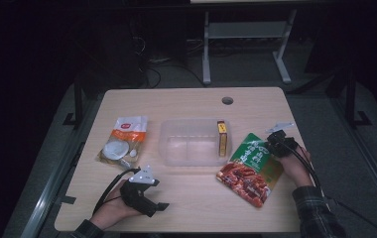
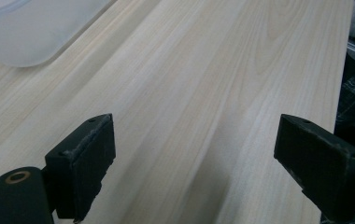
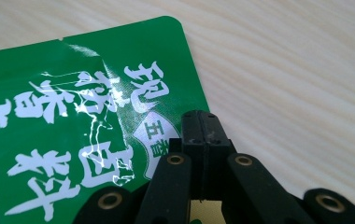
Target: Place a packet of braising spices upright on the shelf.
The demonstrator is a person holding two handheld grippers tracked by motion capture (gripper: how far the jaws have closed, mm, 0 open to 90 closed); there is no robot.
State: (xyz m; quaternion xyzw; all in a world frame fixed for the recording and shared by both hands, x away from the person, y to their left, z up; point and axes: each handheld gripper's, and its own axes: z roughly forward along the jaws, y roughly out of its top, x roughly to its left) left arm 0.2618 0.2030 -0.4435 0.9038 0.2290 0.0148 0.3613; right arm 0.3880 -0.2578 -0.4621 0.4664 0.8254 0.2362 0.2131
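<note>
Light wood table (image 1: 191, 201) carries white pouch (image 1: 124, 140), clear tub (image 1: 194, 141) (mid-table), green-red pouch (image 1: 250, 168).

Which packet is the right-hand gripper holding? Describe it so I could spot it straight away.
Start at the clear plastic tub in the middle of the wooden table. Just right of it lies a flat packet, pinched at its far edge by the right gripper. Its green top and red food picture set it apart from the white and orange packet left of the tub.
</note>
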